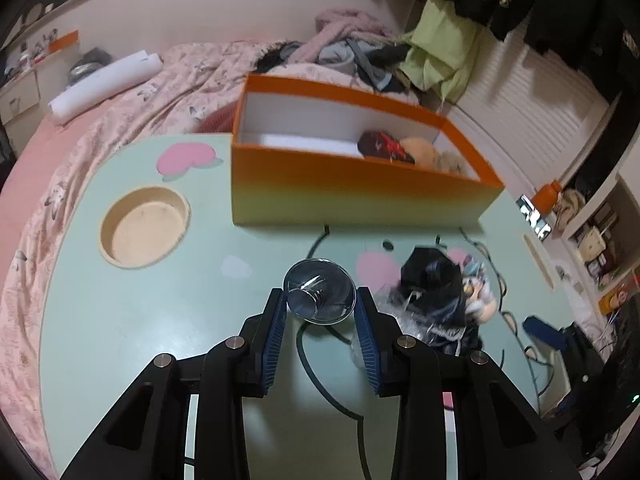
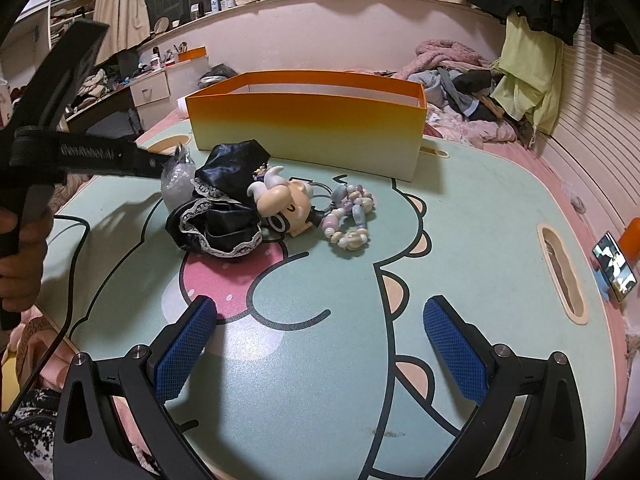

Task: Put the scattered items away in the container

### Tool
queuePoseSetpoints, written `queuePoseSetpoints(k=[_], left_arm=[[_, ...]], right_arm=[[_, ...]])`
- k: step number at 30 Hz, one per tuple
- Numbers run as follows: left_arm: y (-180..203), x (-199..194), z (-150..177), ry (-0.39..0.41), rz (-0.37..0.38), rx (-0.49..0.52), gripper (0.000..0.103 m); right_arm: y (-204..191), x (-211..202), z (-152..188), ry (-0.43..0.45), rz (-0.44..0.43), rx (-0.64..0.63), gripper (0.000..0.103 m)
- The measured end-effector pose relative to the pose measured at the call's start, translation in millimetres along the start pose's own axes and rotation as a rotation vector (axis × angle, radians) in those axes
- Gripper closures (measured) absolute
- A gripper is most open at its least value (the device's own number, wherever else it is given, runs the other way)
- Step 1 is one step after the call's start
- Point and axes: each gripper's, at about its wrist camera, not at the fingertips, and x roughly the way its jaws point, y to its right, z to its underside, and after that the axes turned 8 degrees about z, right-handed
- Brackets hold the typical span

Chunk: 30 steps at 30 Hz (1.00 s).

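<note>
A small clear glass cup (image 1: pixel 320 291) is clamped between the narrowed jaws of the left gripper (image 1: pixel 321 300), its ribbed blue pads (image 1: pixel 275 334) pressed against either side of the rounded wall. The cup is seen tilted, base toward the camera, the transparent wall catching bright reflections. In the right wrist view the left gripper's black arm (image 2: pixel 100 156) is seen reaching in from the left edge, gripped by a hand (image 2: pixel 22 256).

The jaws of the right gripper (image 2: pixel 320 320) are held wide apart and nothing is gripped — only the printed surface (image 2: pixel 460 240) lies between its mesh-textured blue pads (image 2: pixel 454 352).

The surface is a smooth mint-green top bearing a cartoon print with pink patches and dark outlines; a round recess (image 1: pixel 145 232) and an oblong slot (image 2: pixel 562 276) are cut into it. The container (image 2: pixel 308 128) — a rectangular cardboard box, orange fading to pale yellow, white inside — stands at the far side of the surface, with dark and plush items (image 1: pixel 404 150) already lying in one end.

Still scattered in front of it are a glossy black satin garment (image 2: pixel 224 208) edged in white lace, a crinkled clear plastic bag (image 2: pixel 178 180) beside it, a hard plastic figurine (image 2: pixel 280 204) (horned, pale-haired, lying on its side) and a bunch of pastel beads (image 2: pixel 352 220) touching the figurine.
</note>
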Motion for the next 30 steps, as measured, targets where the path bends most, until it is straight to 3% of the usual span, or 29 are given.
queuePoseSetpoints(k=[5,7,8,9,13,23,26,28,30], left_arm=[[-3,4,-4,-0.009,0.03,-0.02,0.069],[-3,6,-3,-0.021,0.053,-0.034,0.04],[-4,3,-2,-0.005,0.075,-0.049,0.035],[-5,1,0,0.009,0.09,-0.056,0.031],[-7,-11,7,0.037,0.109,-0.077,0.031],[20,-23,68,0.061,-0.096,0.045,0.021],[32,-21,81,0.086,-0.162,0.098,0.013],[37,-15,84,0.08,-0.21,0.138,0.002],[40,-12,86,0.094,-0.229,0.155,0.0]], right_arm=[[0,0,0,0.0,0.001,0.0,0.0],[0,0,0,0.0,0.001,0.0,0.0],[0,0,0,0.0,0.001,0.0,0.0],[0,0,0,0.0,0.0,0.0,0.0],[0,0,0,0.0,0.001,0.0,0.0],[0,0,0,0.0,0.001,0.001,0.0],[0,0,0,-0.001,0.002,0.0,0.0],[-1,-1,0,0.0,0.002,0.0,0.0],[-1,0,0,0.0,0.003,-0.001,0.0]])
